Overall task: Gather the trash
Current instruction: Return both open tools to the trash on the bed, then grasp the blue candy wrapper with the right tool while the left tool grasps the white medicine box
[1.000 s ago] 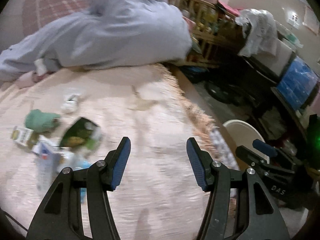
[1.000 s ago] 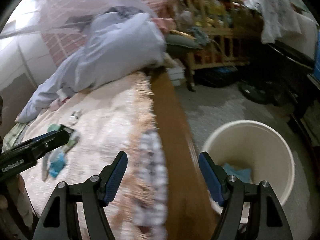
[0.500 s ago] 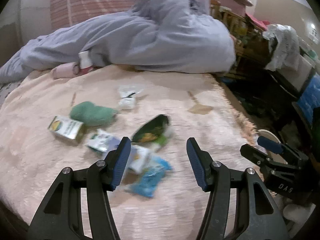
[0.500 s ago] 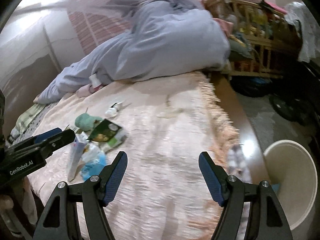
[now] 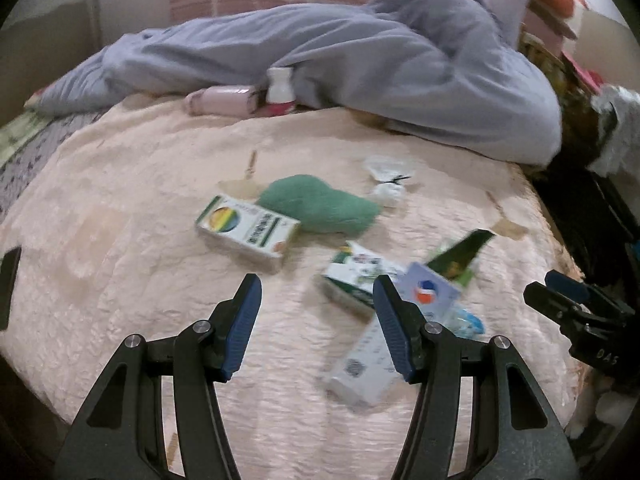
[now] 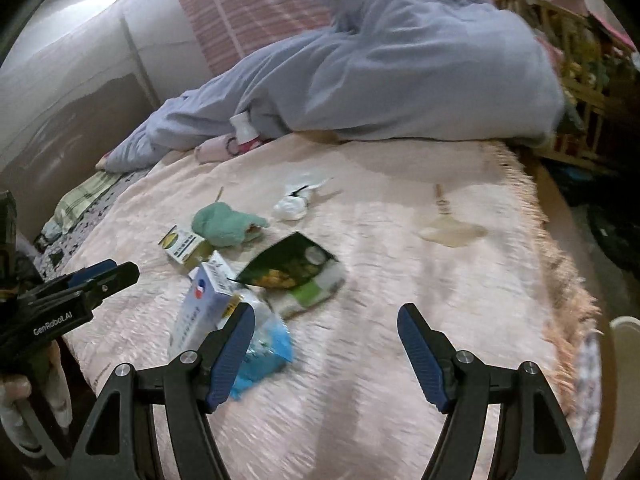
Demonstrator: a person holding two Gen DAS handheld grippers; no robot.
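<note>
Open blanket on either side of a tight litter cluster

The pink blanket lies bare to the right of the trash and toward its fringed edge, giving the right gripper free passage; the left gripper has bare blanket beneath its spread jaws and to its left. The obstacles crowd together: a green-and-white box touching a green cloth, a white carton leaning over a blue wrapper, and a dark snack packet. A heaped grey duvet closes off the far side.
</note>
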